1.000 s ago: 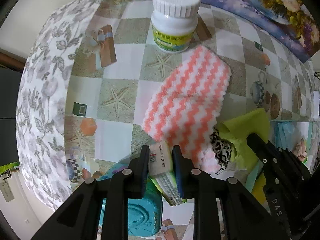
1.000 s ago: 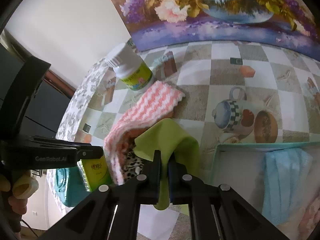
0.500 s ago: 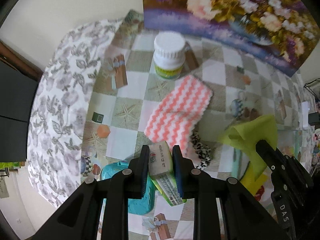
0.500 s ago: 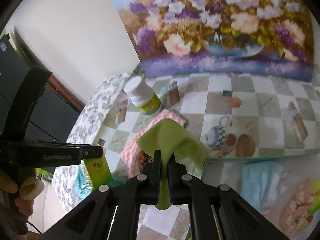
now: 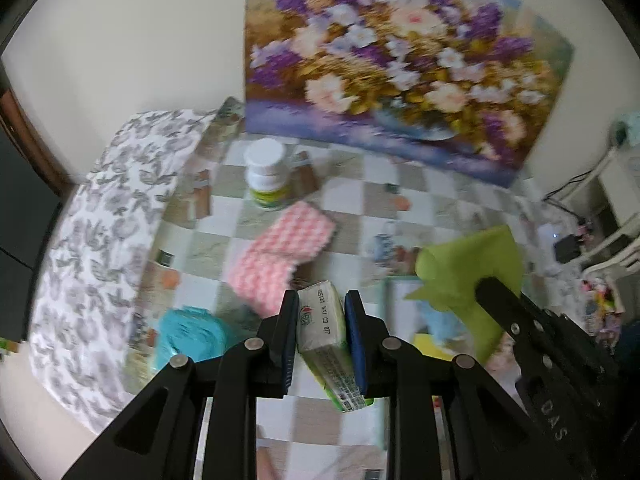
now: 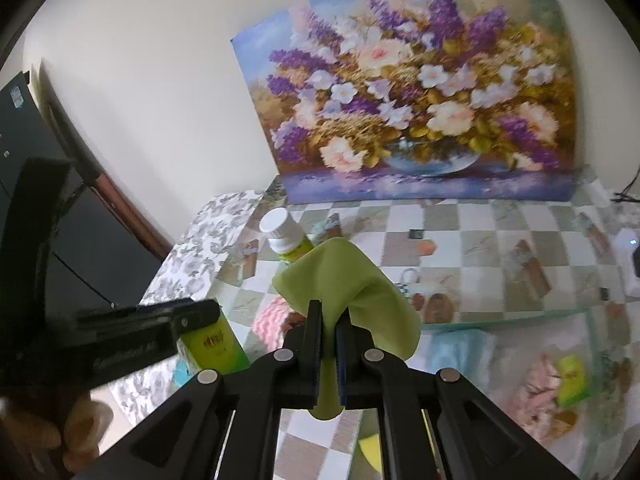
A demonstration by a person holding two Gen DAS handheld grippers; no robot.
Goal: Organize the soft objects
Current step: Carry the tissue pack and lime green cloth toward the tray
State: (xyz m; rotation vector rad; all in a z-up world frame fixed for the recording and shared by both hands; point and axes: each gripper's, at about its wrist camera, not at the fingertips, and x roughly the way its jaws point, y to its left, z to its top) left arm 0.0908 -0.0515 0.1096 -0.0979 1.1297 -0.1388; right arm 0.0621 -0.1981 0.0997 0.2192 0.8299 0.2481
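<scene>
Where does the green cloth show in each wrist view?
Left wrist: green cloth at right of centre, hanging from the right gripper.
Right wrist: green cloth at centre, pinched in the right gripper.
Shared landmark: white-capped bottle in front of the flower painting.

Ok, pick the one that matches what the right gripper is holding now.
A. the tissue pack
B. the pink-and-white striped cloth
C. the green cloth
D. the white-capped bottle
C: in the right wrist view the right gripper is shut on the green cloth, which hangs from between its fingers above the table, while the left gripper has the tissue pack.
</scene>
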